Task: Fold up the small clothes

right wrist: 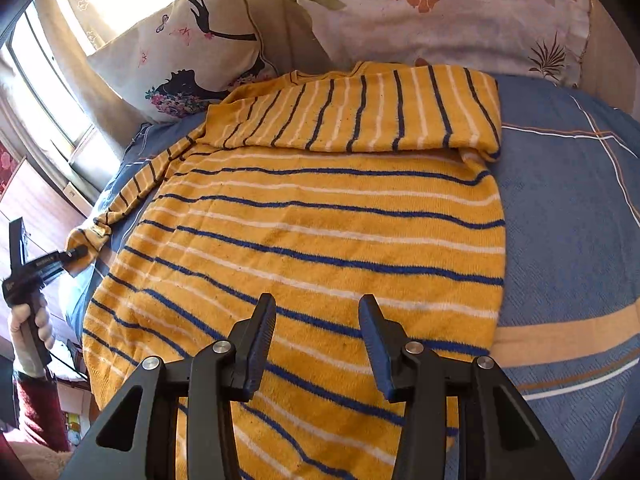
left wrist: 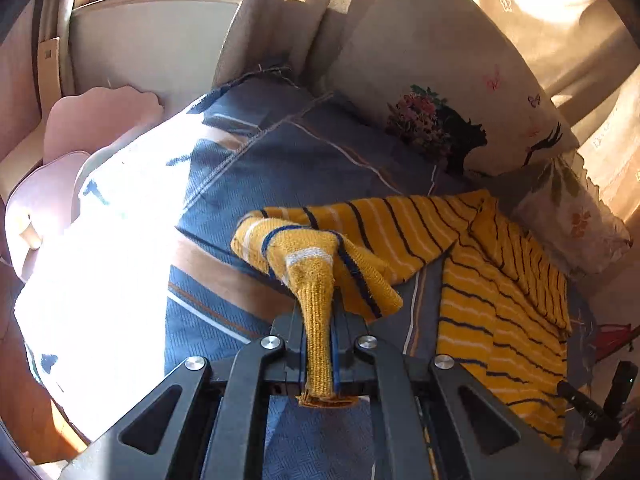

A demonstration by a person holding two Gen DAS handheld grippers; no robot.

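Note:
A yellow sweater with navy and white stripes (right wrist: 320, 216) lies spread on the blue bedspread (right wrist: 568, 208), its top part folded down over the body. My left gripper (left wrist: 318, 312) is shut on the ribbed cuff of the left sleeve (left wrist: 316, 276), stretched out from the body (left wrist: 492, 320). The left gripper also shows at the left of the right wrist view (right wrist: 76, 254), at the sleeve end. My right gripper (right wrist: 316, 320) is open and empty, hovering over the sweater's lower body.
A cushion with a woman's silhouette (right wrist: 188, 56) and a leaf-print pillow (right wrist: 432, 12) lean at the bed's head. A window (right wrist: 44, 92) is to the left. Pink chairs (left wrist: 80, 152) stand beside the bed. Bright sunlight washes out the bed's left edge (left wrist: 104, 264).

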